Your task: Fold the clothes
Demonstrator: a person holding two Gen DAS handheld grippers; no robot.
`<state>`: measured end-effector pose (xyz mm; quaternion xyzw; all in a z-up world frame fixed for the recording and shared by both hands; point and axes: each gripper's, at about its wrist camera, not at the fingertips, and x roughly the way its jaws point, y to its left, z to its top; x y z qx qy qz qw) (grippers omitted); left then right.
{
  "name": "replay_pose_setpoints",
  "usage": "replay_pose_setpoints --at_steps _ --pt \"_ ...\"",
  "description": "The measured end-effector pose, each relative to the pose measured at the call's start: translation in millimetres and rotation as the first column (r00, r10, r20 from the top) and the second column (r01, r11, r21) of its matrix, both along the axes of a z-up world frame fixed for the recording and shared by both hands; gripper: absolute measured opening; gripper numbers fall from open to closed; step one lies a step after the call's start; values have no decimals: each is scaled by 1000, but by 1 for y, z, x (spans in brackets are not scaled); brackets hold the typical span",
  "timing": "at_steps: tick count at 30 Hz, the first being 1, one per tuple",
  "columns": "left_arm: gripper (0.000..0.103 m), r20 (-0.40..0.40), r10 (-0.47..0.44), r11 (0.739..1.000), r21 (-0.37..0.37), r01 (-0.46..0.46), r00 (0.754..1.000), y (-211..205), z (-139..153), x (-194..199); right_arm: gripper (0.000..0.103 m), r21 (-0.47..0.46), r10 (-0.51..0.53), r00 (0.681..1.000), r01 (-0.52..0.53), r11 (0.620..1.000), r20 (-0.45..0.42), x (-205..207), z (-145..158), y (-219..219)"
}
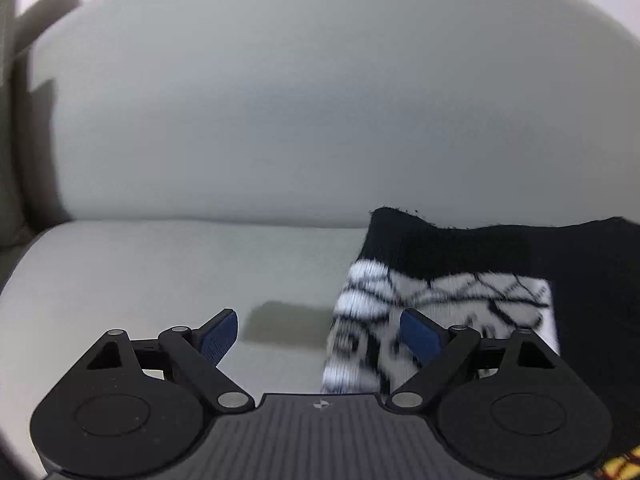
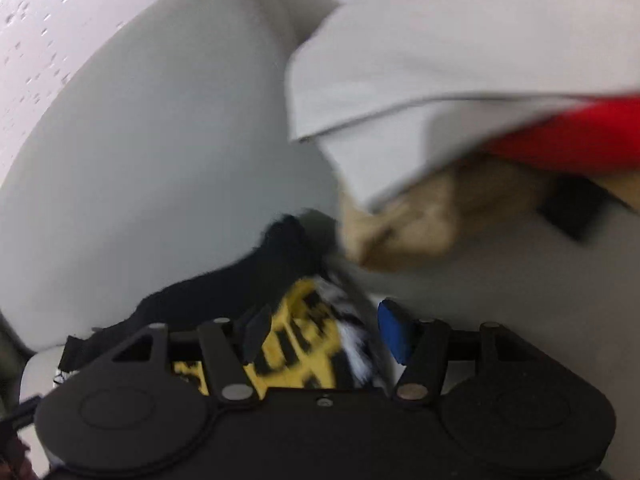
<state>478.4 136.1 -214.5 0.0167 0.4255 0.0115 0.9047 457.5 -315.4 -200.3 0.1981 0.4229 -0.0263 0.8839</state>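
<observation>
A black knit garment [image 1: 472, 256] with a white-and-black patterned panel lies on the pale sofa seat [image 1: 168, 264] at the right of the left wrist view. My left gripper [image 1: 320, 338] is open and empty, its right finger in front of the panel. In the right wrist view the same garment [image 2: 256, 272] shows black cloth with a yellow-and-black panel and a white one. My right gripper [image 2: 324, 332] is open, its jaws standing either side of the yellow panel; I cannot tell whether they touch it. The view is blurred.
The sofa backrest [image 1: 320, 100] rises behind the seat. In the right wrist view a pile of clothes lies to the right: a pale grey piece [image 2: 440, 60], a red piece [image 2: 580, 136] and a tan piece [image 2: 416, 224].
</observation>
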Motion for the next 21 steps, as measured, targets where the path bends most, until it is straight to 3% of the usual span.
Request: replay_pose_setpoints --at_steps 1,3,4,5,6,8,9,12,15,17,19,21 --pt "89 -8 -14 1000 -8 14 1000 -2 -2 7 55 -18 17 1000 -17 1000 4 5 -3 5" --pt "74 -5 -52 997 -49 51 999 -5 -3 13 34 -53 52 999 -51 997 11 14 -10 14" --pt "47 6 -64 997 -53 64 998 -8 0 11 20 -72 64 998 -63 995 14 16 -12 19" --pt "17 18 -74 996 -51 75 997 -12 5 8 20 -93 70 997 -68 993 16 15 -13 23" --pt "14 30 -84 995 -49 85 996 -15 9 4 19 -118 75 997 -72 990 21 12 -11 27" --pt "12 108 -86 995 54 80 990 -27 20 -14 17 -196 81 994 -65 979 73 0 -1 35" --pt "12 150 -89 991 112 72 985 -34 26 -24 17 -226 78 991 -50 973 113 -8 5 39" --pt "12 250 -44 983 186 -3 967 -40 30 -45 17 -265 45 965 26 964 258 -34 21 47" --pt "14 135 22 975 214 -51 991 -39 -2 -26 17 -341 39 982 27 940 186 -22 -8 54" --pt "15 130 19 963 265 -53 991 -46 -5 -25 17 -347 23 994 16 938 107 -14 -27 55" --pt "19 133 1 968 250 -34 991 -48 10 -34 22 -318 15 994 20 948 105 -29 -18 52" --pt "21 150 -20 977 211 -13 988 -45 30 -50 37 -273 10 990 28 961 138 -53 4 48"
